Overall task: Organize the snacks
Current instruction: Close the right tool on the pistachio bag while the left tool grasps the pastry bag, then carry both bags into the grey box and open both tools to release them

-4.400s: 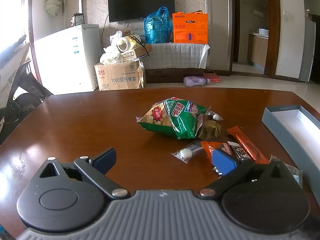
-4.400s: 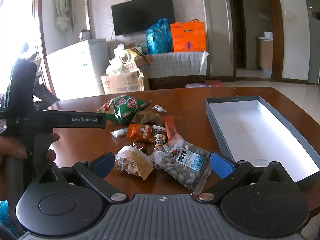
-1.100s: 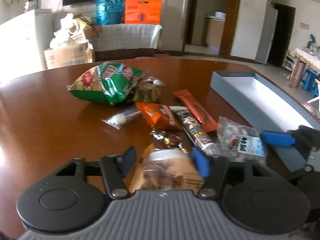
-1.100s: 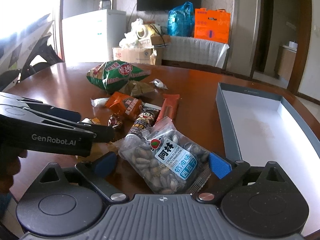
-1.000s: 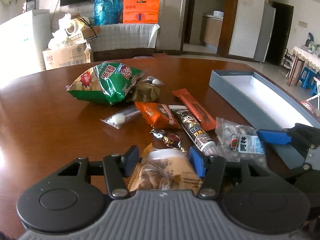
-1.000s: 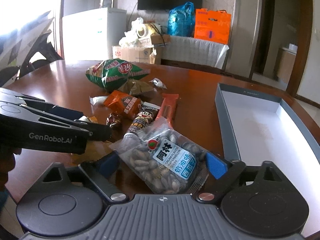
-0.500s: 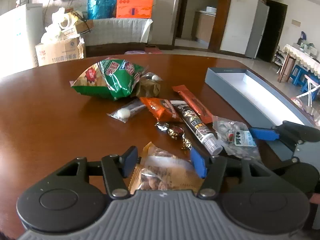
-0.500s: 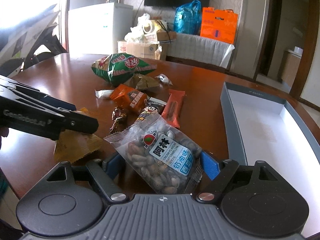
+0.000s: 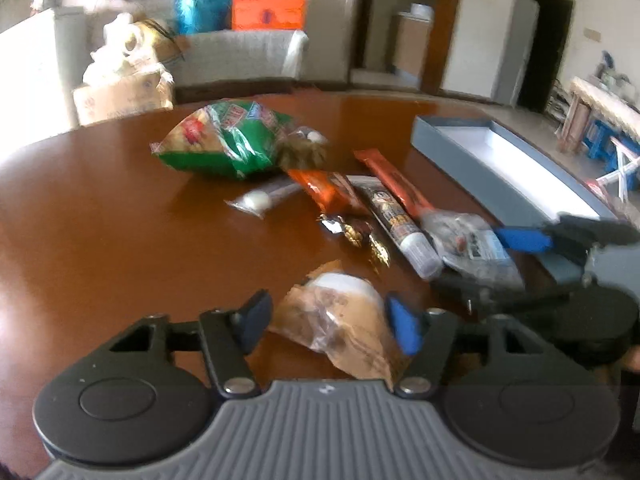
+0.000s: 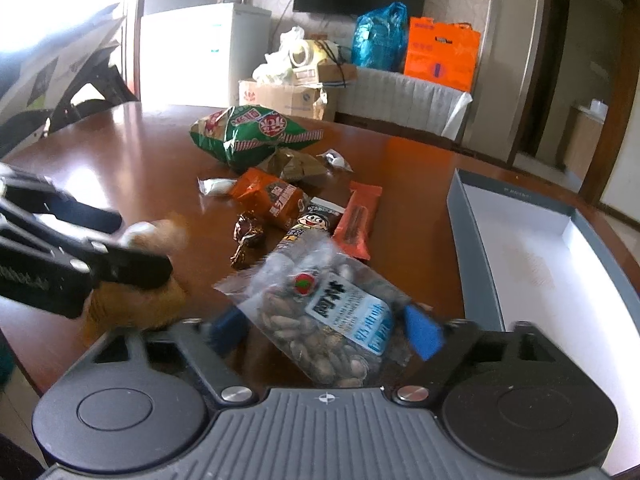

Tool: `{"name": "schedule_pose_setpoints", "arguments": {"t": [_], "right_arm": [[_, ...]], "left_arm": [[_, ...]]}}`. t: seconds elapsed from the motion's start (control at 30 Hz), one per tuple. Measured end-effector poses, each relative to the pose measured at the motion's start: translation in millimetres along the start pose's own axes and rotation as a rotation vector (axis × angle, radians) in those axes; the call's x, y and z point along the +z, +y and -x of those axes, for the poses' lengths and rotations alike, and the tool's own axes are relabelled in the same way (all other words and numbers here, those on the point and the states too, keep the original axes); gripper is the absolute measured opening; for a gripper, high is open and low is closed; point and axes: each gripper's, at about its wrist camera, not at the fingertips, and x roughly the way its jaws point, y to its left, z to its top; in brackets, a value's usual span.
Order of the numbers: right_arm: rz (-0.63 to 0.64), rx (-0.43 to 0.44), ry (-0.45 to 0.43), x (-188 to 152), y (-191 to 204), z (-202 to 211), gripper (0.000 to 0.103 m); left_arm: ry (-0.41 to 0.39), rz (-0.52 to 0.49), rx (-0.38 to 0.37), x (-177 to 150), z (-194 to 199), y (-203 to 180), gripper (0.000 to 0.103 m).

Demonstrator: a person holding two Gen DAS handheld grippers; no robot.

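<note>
here we hold two tongs over the brown wooden table. our left gripper has its blue pads against both sides of a tan pastry packet; it is pinched there, its long axis running from the near right up toward the far left, the white end pointing away from us. from the right wrist view the same packet shows as a blurred tan shape between the black fingers of the left gripper.

our right gripper has just been closing, and a clear bag of sunflower seeds sits between its pads; both pads now press on the bag's sides. the bag's long axis runs from the near right up to the far left, its sealed far corner tilted upward and pointing toward the snack pile. in the left wrist view that bag lies between the right tool's blue pads, just beside the open grey box.

the box stands at the right of the table, its long axis running away from us, white inside. on the table beyond the tongs lie a green chip bag, an orange packet, a long orange bar pointing away, a cartoon-printed stick beside it, a brown foil candy, and a small clear-wrapped white sweet.
</note>
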Motion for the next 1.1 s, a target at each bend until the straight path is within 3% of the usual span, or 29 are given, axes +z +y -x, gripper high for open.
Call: {"name": "schedule_pose_setpoints", "arguments": {"t": [0.1, 0.23, 0.4, 0.67, 1.1], "right_arm": [[0.004, 0.003, -0.002, 0, 0, 0, 0.06], [0.014, -0.003, -0.002, 2, 1, 1, 0.048], [0.005, -0.007, -0.009, 3, 0, 7, 0.04], [0.037, -0.029, -0.034, 11, 3, 22, 0.039], [0.017, -0.096, -0.093, 26, -16, 50, 0.039]], "left_arm": [[-0.01, -0.042, -0.006, 1, -3, -6, 0.05], [-0.013, -0.047, -0.016, 3, -3, -7, 0.047], [-0.029, -0.04, -0.02, 6, 0, -6, 0.044], [-0.072, -0.03, -0.018, 14, 10, -4, 0.044], [-0.156, -0.065, -0.082, 45, 15, -37, 0.044]]}}
